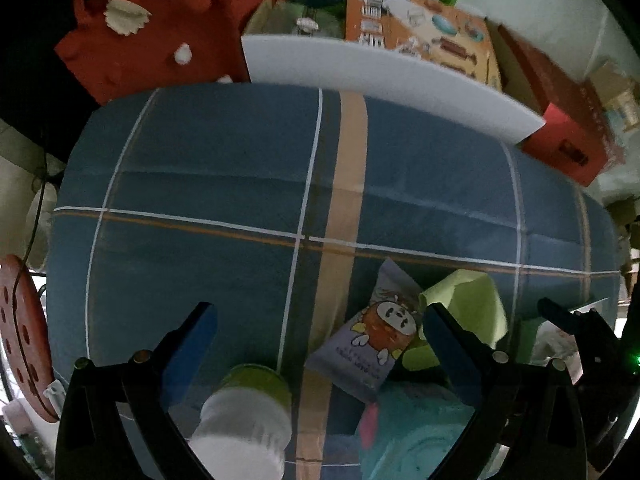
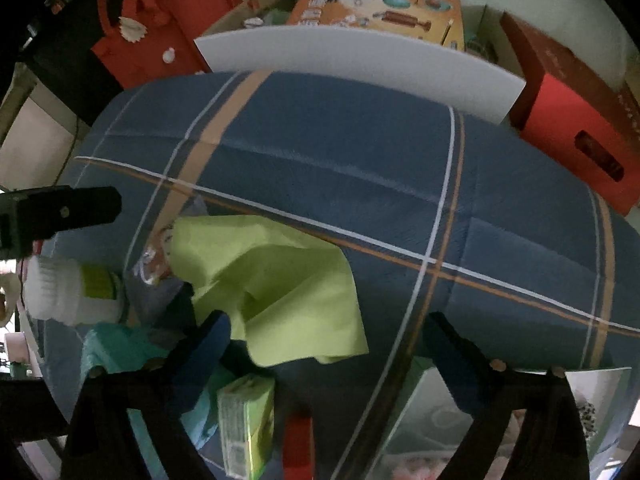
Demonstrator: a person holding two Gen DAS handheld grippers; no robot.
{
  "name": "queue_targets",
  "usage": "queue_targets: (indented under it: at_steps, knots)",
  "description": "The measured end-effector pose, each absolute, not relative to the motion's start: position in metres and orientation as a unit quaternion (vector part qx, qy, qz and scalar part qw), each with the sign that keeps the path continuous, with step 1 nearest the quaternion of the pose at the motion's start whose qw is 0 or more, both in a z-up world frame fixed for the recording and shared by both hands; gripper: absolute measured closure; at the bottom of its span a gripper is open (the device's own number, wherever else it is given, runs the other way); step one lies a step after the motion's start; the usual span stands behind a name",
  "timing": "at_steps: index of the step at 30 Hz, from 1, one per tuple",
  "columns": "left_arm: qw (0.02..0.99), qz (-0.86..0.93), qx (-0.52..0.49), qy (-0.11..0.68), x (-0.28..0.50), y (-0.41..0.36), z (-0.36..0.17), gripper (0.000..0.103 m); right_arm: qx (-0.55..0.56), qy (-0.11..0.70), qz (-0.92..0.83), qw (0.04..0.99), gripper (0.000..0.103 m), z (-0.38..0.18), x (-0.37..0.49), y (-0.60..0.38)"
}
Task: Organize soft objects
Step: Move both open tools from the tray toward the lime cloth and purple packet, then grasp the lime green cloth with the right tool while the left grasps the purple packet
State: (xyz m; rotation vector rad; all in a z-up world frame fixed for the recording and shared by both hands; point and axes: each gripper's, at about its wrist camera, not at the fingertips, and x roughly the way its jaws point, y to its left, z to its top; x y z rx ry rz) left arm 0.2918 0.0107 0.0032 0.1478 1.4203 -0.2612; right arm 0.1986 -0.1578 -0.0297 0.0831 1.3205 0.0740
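A lime green cloth (image 2: 272, 288) lies crumpled on the blue plaid bedding (image 2: 340, 152). My right gripper (image 2: 328, 336) hangs open just above the cloth's near edge, which lies by its left finger; the pads press on nothing. A teal soft item (image 2: 116, 348) lies left of that finger. My left gripper (image 1: 318, 328) is open over a cartoon snack packet (image 1: 368, 340), a white-capped green bottle (image 1: 248, 412) and the teal soft item (image 1: 416, 432). The lime cloth (image 1: 468, 308) lies behind its right finger. The right gripper's tip (image 1: 576, 332) shows at the right edge of the left wrist view.
A small green carton (image 2: 244, 420), a red object (image 2: 298, 440) and a glossy booklet (image 2: 440, 420) lie at the near edge. Beyond the bedding stand a white foam board (image 2: 360, 56), an orange box (image 2: 380, 8), a red box (image 2: 572, 136) and a red bag (image 2: 160, 36).
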Motion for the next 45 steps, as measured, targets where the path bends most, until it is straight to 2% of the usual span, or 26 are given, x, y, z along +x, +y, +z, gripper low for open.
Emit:
queue_targets:
  at_steps: [5,11,15,18,22,34,36,40,42,45]
  knots:
    - [0.734,-0.112,0.082,0.664,0.294,-0.001,-0.015,0.001,0.046,0.618,0.037,0.784,0.012,-0.045,0.205,-0.159]
    - [0.728,-0.112,0.094,0.670,0.294,-0.013,-0.026,0.001,0.048,0.625,0.042,0.778,0.028,-0.056,0.210,-0.161]
    - [0.720,-0.119,0.093,0.677,0.293,-0.016,-0.033,0.001,0.046,0.617,0.042,0.784,0.056,-0.054,0.210,-0.165]
    - [0.717,-0.121,0.094,0.680,0.291,-0.019,-0.037,0.001,0.048,0.611,0.042,0.789,0.068,-0.053,0.211,-0.167]
    - [0.714,-0.126,0.095,0.682,0.292,-0.020,-0.039,0.001,0.057,0.604,0.034,0.795,0.091,-0.051,0.209,-0.182]
    - [0.700,-0.130,0.120,0.692,0.291,-0.035,-0.053,0.002,0.086,0.579,-0.005,0.811,0.094,-0.031,0.195,-0.224]
    - [0.697,-0.129,0.124,0.694,0.292,-0.038,-0.056,0.006,0.091,0.578,-0.008,0.811,0.094,-0.028,0.192,-0.231]
    - [0.688,-0.132,0.106,0.706,0.295,-0.035,-0.062,0.022,0.098,0.577,-0.011,0.811,0.094,-0.024,0.189,-0.238]
    - [0.686,-0.134,0.099,0.708,0.298,-0.033,-0.064,0.026,0.100,0.577,-0.012,0.810,0.094,-0.024,0.189,-0.237]
    - [0.690,-0.140,0.086,0.705,0.297,-0.026,-0.065,0.041,0.099,0.576,-0.011,0.811,0.094,-0.026,0.191,-0.232]
